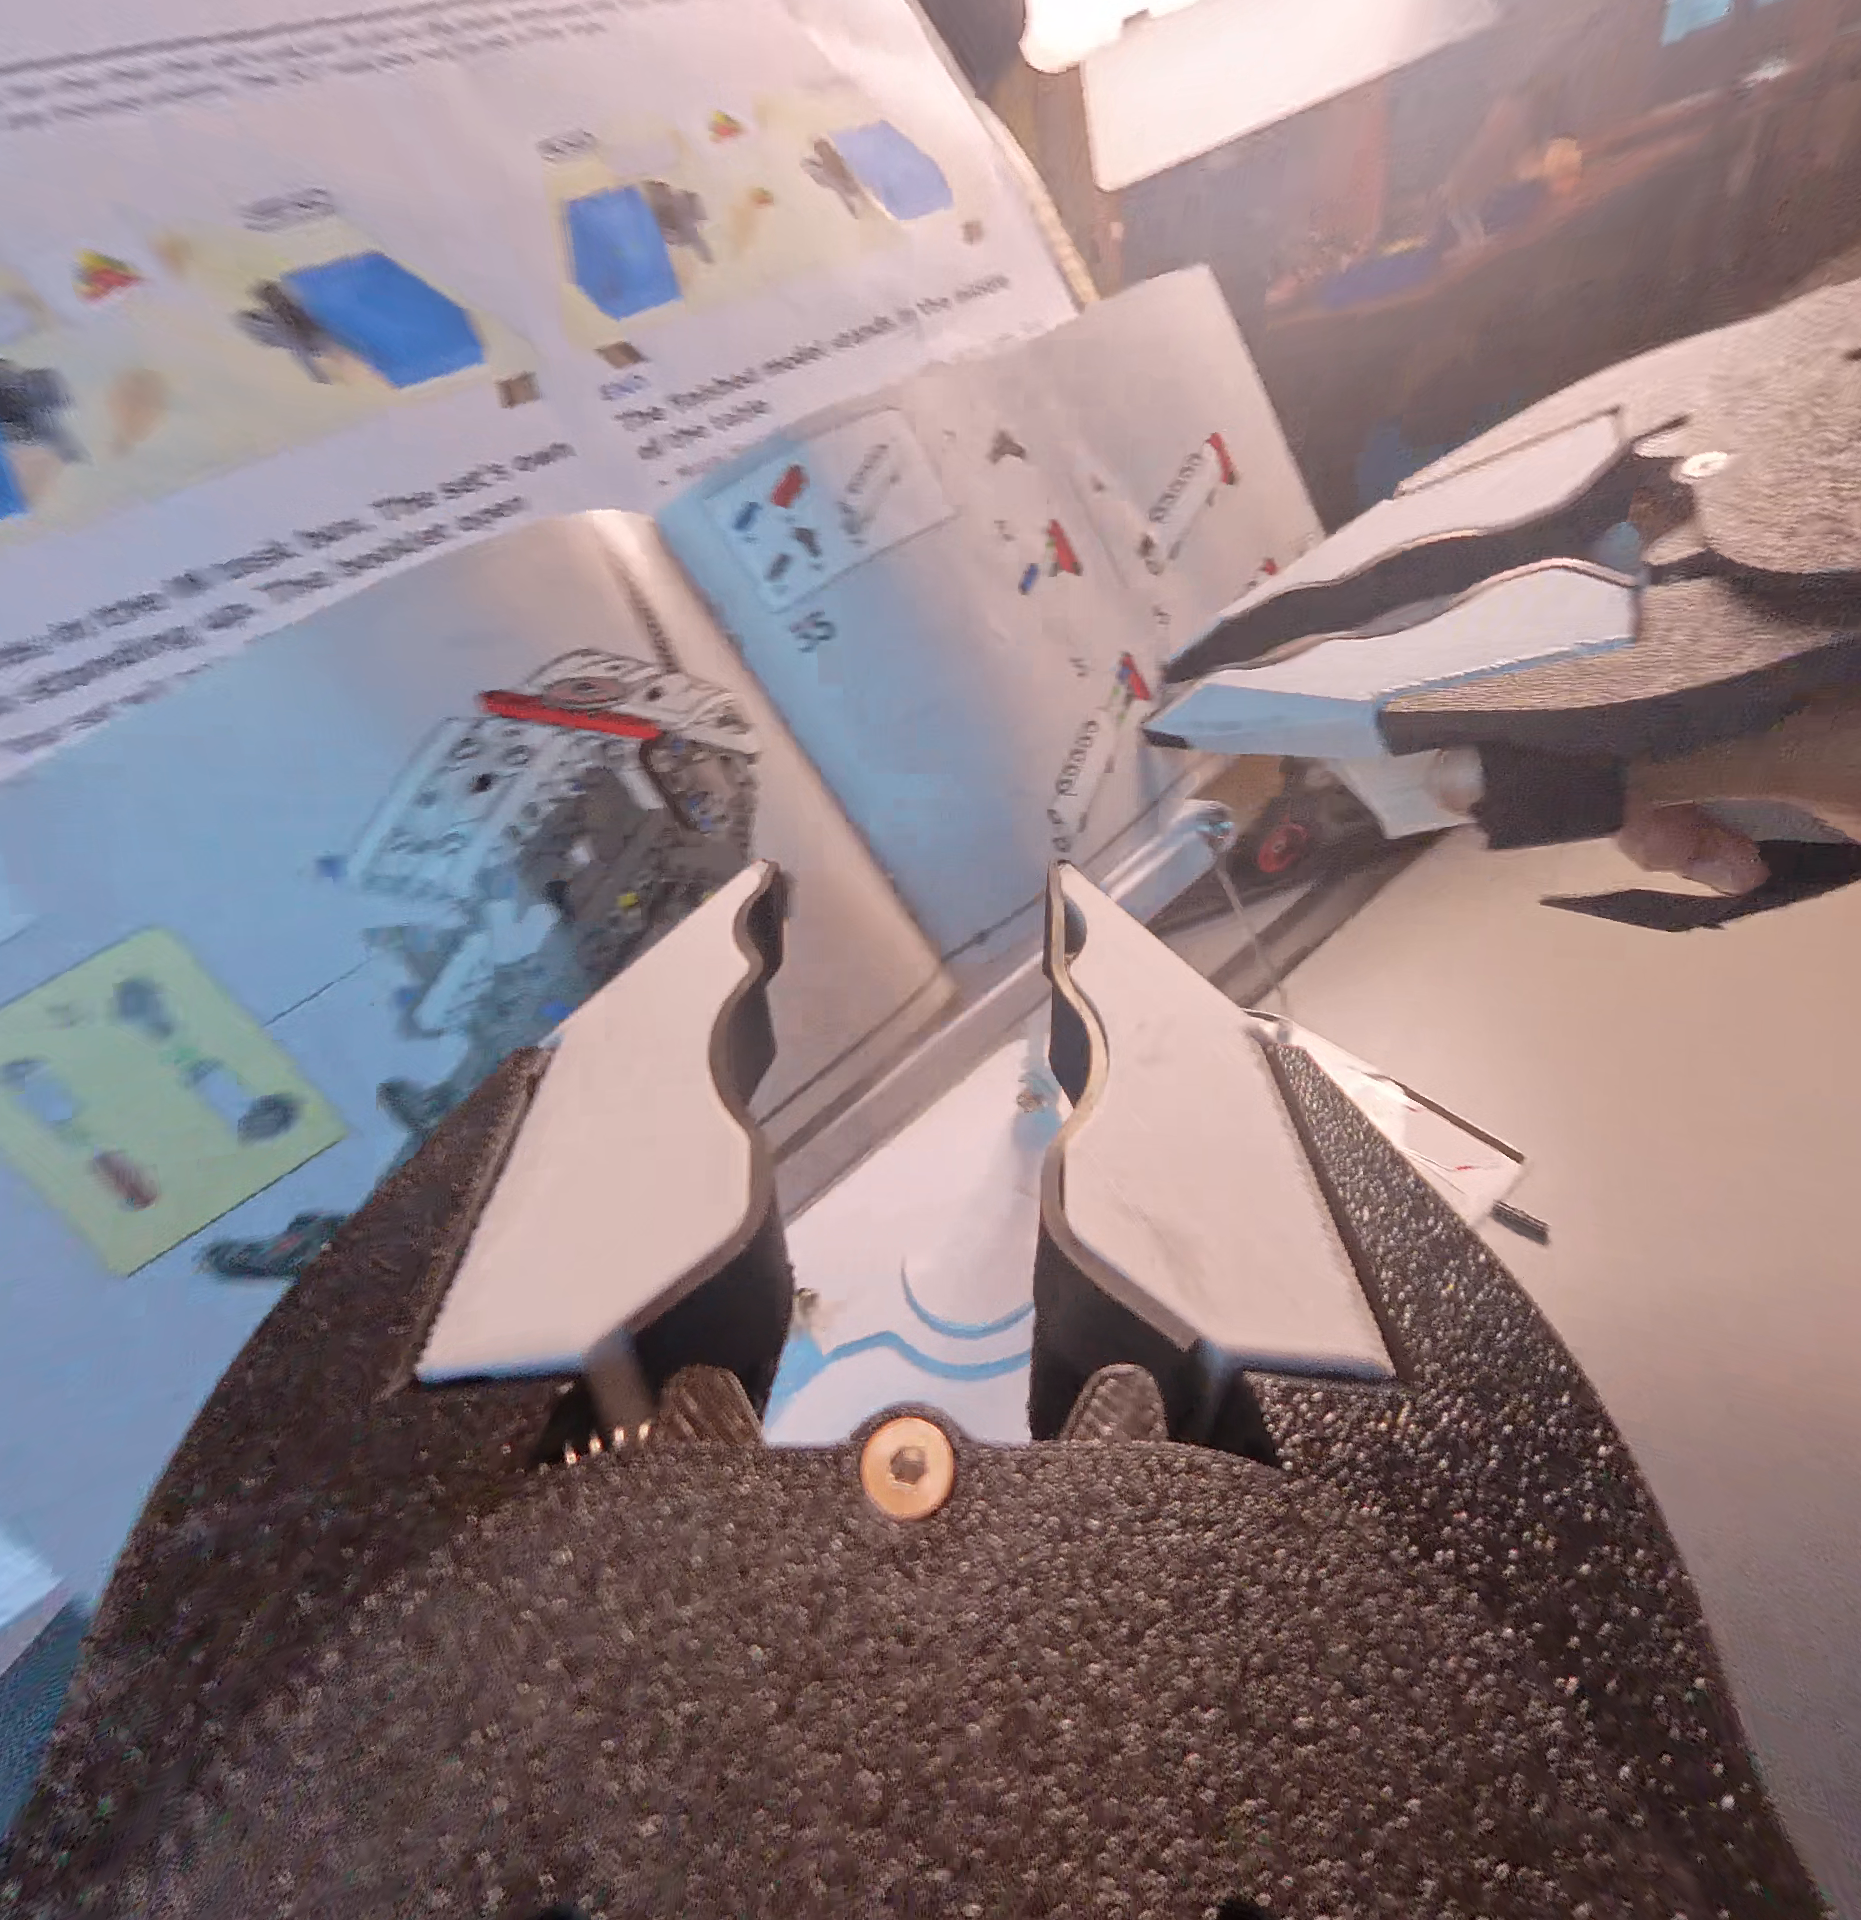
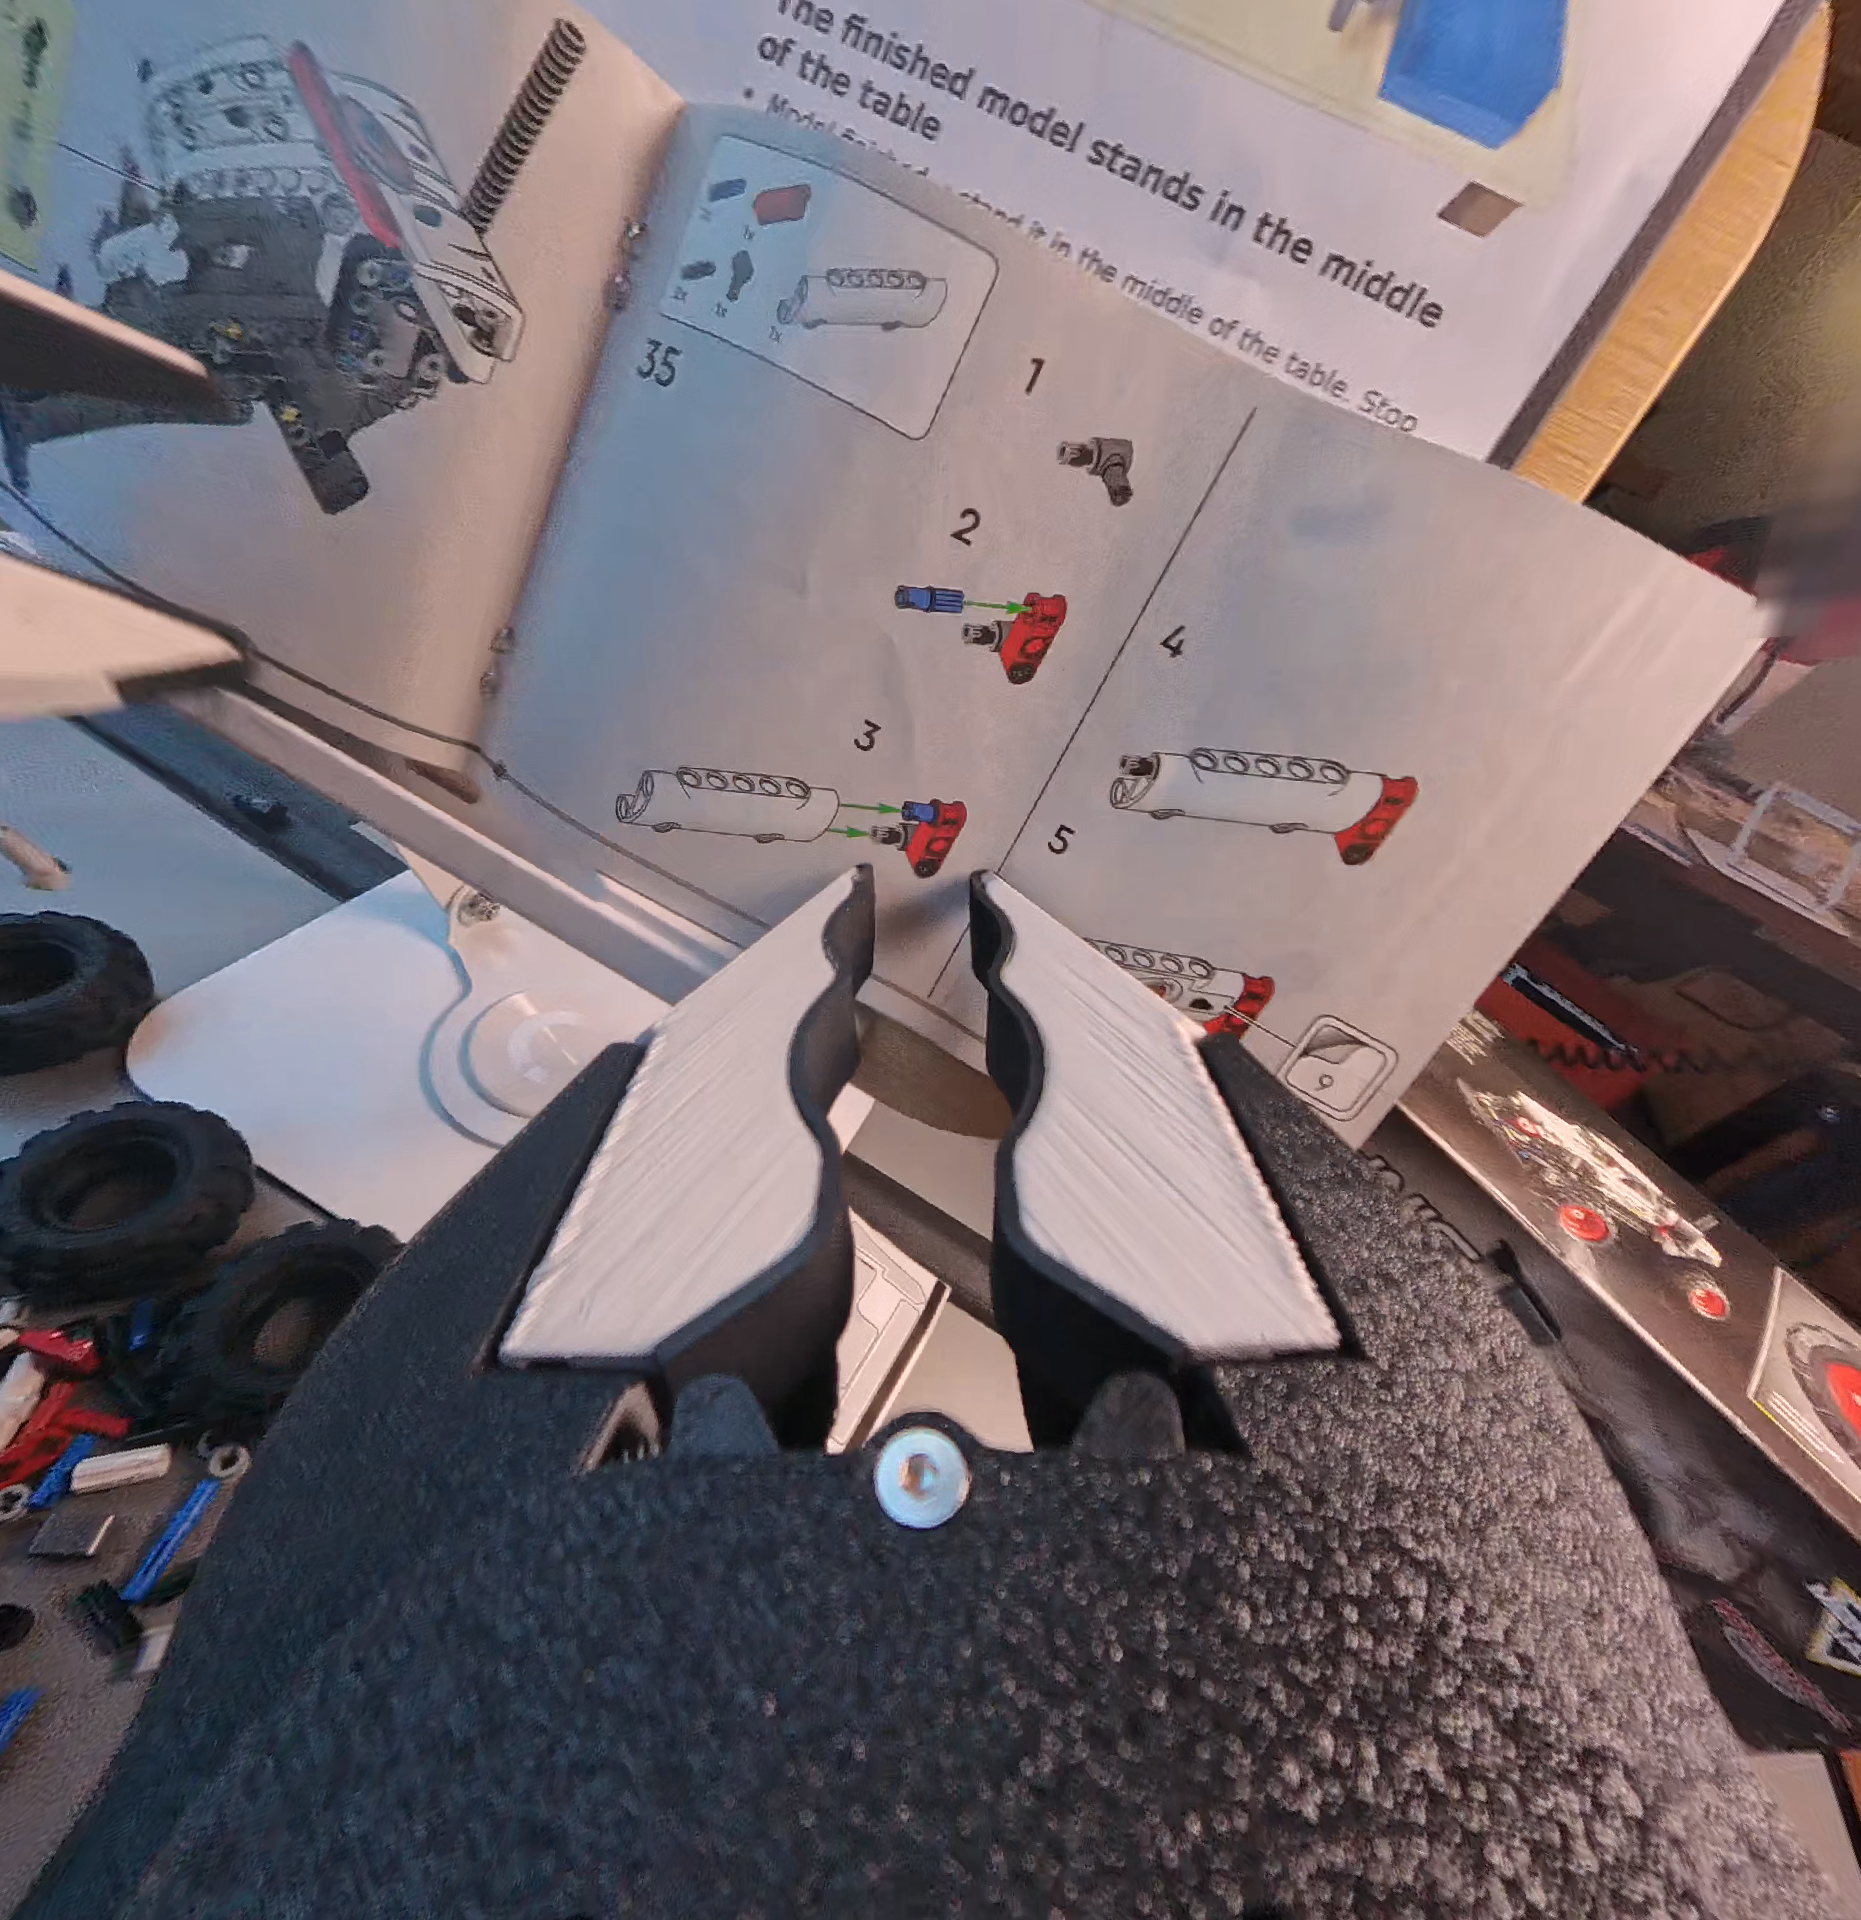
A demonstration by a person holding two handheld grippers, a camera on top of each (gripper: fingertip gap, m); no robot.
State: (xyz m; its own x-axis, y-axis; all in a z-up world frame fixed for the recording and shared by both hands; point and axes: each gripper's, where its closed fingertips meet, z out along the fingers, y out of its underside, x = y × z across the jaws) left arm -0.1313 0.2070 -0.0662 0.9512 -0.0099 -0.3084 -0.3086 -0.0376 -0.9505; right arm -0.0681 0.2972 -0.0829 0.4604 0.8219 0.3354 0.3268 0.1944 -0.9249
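**Inspector:** As seen from its own camera, the left gripper (image 1: 910, 883) has its jaws set apart with nothing between them. What lies ahead of it?

**Assistant:** An open instruction booklet (image 1: 614, 727), propped upright on a white stand (image 1: 905, 1247). The left gripper points at the booklet's lower edge near the centre fold and is close to it, but contact cannot be confirmed.

**Inspector:** And the right gripper (image 2: 918, 883)?

**Assistant:** Its jaws stand slightly apart, narrower than the left's, and hold nothing. Its tips are just in front of the bottom of the booklet's right page (image 2: 1165, 644), by the numbered assembly drawings. In the left wrist view the same gripper (image 1: 1165, 707) comes in from the right, held in a person's hand (image 1: 1684, 831), with its tips at that page's outer edge. Whether they touch the paper cannot be told.

**Inspector:** Beyond the booklet?

**Assistant:** A larger printed sheet (image 2: 1217, 156) stands behind it, bearing text and pictures of a blue block. A wooden board edge (image 2: 1684, 312) shows behind the sheet on the right.

**Inspector:** The table surface?

**Assistant:** In the right wrist view, three black tyres (image 2: 115, 1195) lie at the left, near the stand's base. Below them sits a scatter of small red, blue and white building pieces (image 2: 64, 1444). To the right of the booklet lies a dark product box (image 2: 1632, 1268) showing a vehicle with red wheel hubs.
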